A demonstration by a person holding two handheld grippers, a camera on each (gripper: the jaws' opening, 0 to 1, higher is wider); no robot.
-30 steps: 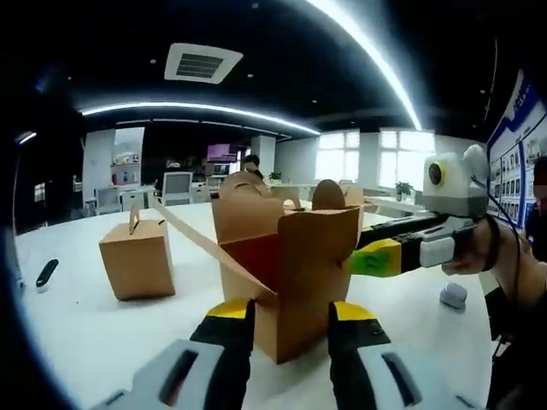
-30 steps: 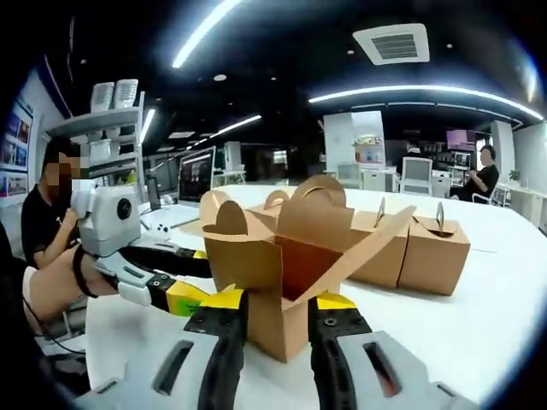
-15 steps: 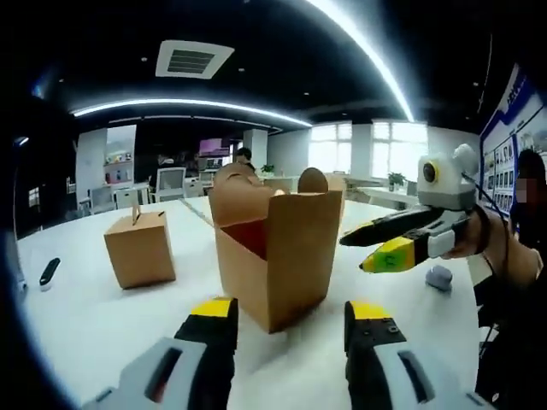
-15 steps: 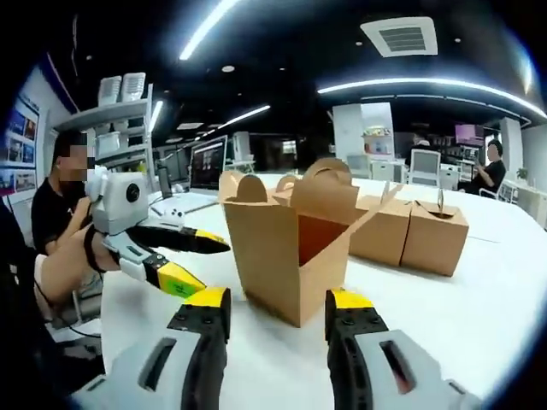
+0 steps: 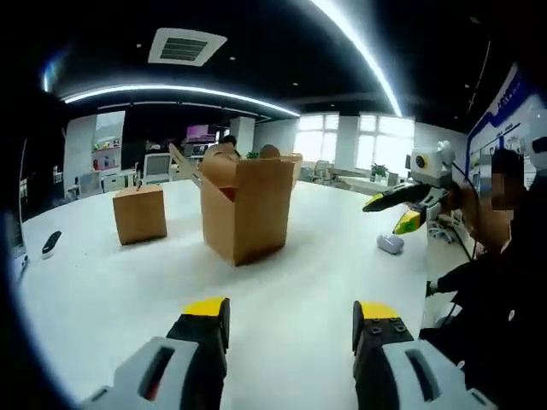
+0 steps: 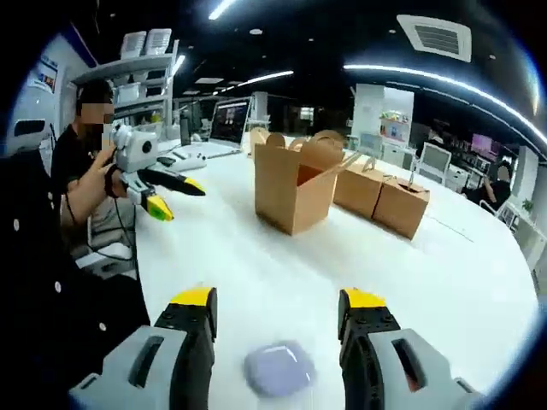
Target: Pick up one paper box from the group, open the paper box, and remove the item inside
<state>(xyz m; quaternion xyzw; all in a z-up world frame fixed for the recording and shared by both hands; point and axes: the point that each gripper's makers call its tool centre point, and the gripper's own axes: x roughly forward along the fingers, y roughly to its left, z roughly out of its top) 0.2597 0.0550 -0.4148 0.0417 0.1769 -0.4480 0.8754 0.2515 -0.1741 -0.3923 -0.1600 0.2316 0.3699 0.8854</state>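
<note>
An open brown paper box (image 5: 244,209) stands on the white table (image 5: 291,273) with its flaps up and a red inside; the right gripper view has the same box (image 6: 295,184). My left gripper (image 5: 291,312) hangs open well back from it, holding nothing. My right gripper (image 6: 278,303) is open too, low over the table. A small lavender item (image 6: 278,369) lies on the table between its jaws, and appears as a small item (image 5: 389,243) in the left gripper view. Each gripper shows in the other's view: the right gripper (image 5: 402,209), the left gripper (image 6: 162,192).
One shut brown box (image 5: 139,213) sits left of the open one; two shut boxes (image 6: 380,196) stand behind it in the right gripper view. A black object (image 5: 51,243) lies near the table's left edge. A seated person (image 6: 90,128) and desks with monitors (image 6: 231,120) are at the side.
Both grippers have let go of the open box and drawn far back from it. The box stays standing on the table. The lavender item now lies between the right jaws.
</note>
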